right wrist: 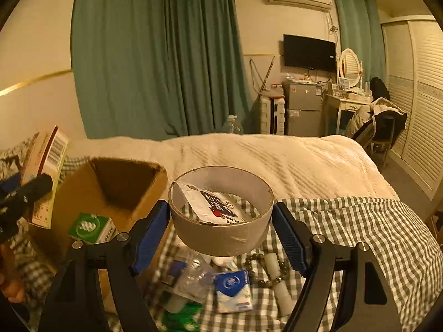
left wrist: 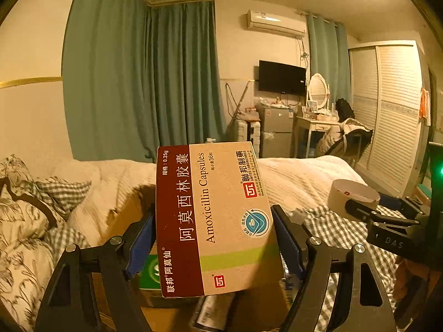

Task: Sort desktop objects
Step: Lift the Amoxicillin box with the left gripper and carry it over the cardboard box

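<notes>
My left gripper (left wrist: 214, 239) is shut on a flat Amoxicillin capsule box (left wrist: 213, 215), maroon and cream, held up over an open cardboard box (left wrist: 124, 215). The same medicine box (right wrist: 45, 171) shows at the left edge of the right wrist view, with the left gripper's finger across it. My right gripper (right wrist: 221, 229) is shut on a wide roll of tape (right wrist: 221, 221), its blue pads against both sides, lifted above the checked sheet. In the left wrist view that tape roll (left wrist: 353, 193) hangs at the right. A green packet (right wrist: 91, 228) lies in the cardboard box (right wrist: 83, 193).
Below the tape roll, several small items lie on the checked sheet (right wrist: 360, 227): a blue-and-white packet (right wrist: 232, 290), a bead bracelet (right wrist: 265, 271), a plastic wrapper (right wrist: 193, 276). A white quilt (right wrist: 277, 160) covers the bed behind. Patterned pillows (left wrist: 25, 221) lie at the left.
</notes>
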### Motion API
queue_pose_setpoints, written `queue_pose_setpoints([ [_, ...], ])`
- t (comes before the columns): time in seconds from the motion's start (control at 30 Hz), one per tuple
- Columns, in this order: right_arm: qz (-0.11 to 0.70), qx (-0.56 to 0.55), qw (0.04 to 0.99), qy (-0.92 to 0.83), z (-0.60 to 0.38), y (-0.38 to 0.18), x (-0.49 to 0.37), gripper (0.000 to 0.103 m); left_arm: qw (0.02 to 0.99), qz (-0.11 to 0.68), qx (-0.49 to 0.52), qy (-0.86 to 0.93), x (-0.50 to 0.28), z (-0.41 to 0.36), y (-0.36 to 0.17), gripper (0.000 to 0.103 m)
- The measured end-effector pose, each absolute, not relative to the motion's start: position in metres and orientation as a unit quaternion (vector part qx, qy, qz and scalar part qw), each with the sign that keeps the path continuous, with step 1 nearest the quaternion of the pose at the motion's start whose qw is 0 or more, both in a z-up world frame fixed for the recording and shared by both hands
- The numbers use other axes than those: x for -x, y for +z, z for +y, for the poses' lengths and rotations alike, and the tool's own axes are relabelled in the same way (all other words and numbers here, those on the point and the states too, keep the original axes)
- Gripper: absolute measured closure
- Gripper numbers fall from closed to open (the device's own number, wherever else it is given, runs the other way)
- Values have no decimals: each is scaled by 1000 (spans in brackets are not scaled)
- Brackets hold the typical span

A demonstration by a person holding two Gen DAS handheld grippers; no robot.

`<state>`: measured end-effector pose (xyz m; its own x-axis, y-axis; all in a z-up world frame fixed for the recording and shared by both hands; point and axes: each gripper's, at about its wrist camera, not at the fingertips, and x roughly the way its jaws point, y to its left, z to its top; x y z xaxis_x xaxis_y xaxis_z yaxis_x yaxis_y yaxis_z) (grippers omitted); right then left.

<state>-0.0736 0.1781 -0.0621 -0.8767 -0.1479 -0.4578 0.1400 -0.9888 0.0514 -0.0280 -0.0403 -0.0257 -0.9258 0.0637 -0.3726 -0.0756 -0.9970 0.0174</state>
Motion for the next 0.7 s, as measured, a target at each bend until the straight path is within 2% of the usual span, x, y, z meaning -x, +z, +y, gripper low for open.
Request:
queue_pose_setpoints([
  [0.27,-2,-198,52,-979,162,-35,58,27,26,8,175,984,26,-75,-7,23],
  [0.7,13,-159,112,-981,107,-6,34,27,18,-8,180,983,31,-118,7,23],
])
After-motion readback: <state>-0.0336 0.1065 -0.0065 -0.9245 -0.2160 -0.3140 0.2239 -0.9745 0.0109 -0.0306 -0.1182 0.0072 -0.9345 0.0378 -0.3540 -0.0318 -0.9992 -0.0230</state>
